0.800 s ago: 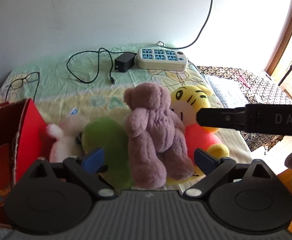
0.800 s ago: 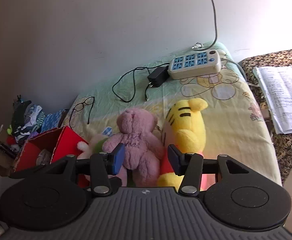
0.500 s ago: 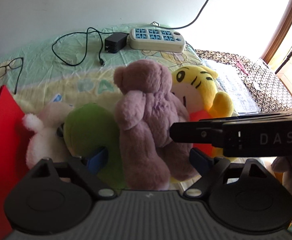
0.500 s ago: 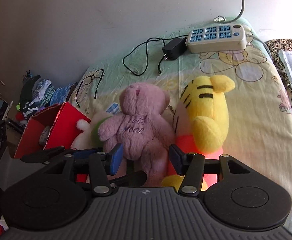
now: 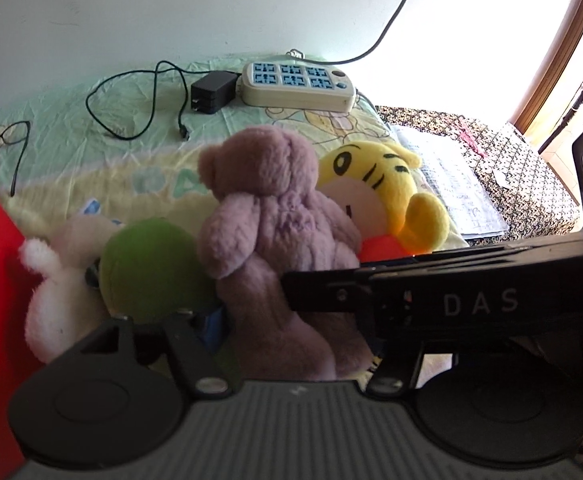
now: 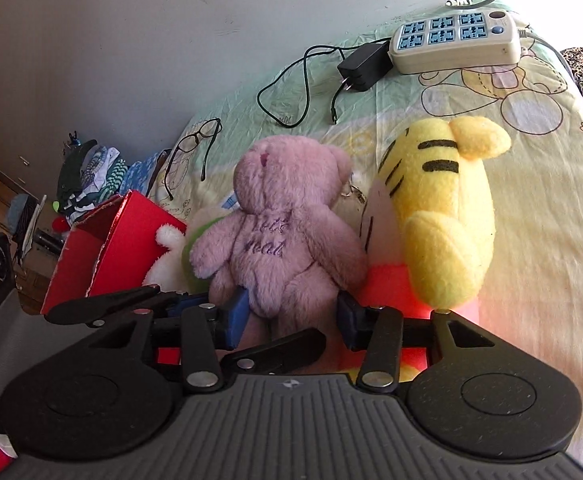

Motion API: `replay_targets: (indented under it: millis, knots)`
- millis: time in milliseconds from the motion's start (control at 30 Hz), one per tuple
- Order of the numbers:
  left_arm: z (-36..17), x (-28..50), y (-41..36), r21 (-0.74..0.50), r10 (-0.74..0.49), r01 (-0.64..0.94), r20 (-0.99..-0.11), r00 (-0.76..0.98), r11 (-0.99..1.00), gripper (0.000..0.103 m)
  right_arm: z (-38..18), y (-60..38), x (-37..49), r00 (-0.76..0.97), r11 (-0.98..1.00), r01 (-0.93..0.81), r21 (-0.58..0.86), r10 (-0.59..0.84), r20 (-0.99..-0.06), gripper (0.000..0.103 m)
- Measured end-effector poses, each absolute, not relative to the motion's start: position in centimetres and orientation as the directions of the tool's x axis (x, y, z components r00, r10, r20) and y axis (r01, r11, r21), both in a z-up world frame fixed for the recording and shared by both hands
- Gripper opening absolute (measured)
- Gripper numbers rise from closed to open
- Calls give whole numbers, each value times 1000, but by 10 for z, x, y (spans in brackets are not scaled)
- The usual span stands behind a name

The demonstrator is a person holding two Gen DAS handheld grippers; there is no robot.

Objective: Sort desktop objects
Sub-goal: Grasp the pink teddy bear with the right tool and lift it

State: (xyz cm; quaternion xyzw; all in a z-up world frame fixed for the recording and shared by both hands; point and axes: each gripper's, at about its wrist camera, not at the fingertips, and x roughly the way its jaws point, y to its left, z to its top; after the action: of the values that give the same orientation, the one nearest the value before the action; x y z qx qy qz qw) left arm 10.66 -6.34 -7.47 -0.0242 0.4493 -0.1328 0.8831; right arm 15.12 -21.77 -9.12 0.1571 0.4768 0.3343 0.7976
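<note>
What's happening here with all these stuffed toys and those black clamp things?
A person is sorting a cluttered tabletop with a handheld gripper in each hand. Both the left gripper and the right gripper are open around the lower body of the purple teddy bear, neither yet clamped. The bear stands between a green plush and a yellow tiger plush. An open red box sits just left of the toys. Behind them lie glasses and a power strip.
</note>
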Motion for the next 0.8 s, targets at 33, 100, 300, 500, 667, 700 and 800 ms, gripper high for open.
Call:
replay_targets:
  millis: [33,100,300,500,667,700,800]
  knots:
    - [-72,104,-65,-158,-255,216,-783,567,964,64,-88,-219,149,329,727,-390,565,683,-652,46]
    - [-69,101,-68,-157,-257,219,-778,573,963,64,-83,-220,145,340,733,-399,550,676,-654,46]
    - [-49,81,-68,-173,-282,233,-743,607,957,64,-66,-224,130,372,728,-412,548,684,-628,44]
    - [-27,55,-53,-174,-285,230,-698,657,957,64,-41,-208,110,406,718,-477,507,691,-598,44]
    - [-6,36,-16,-179,-288,227,-652,702,957,64,-22,-174,99,430,706,-526,474,702,-568,44]
    - [-3,33,-6,-179,-289,227,-642,710,957,64,-19,-164,95,435,703,-536,467,705,-561,44]
    - [6,26,27,-178,-292,232,-623,726,956,64,-12,-132,85,453,701,-554,449,706,-545,44]
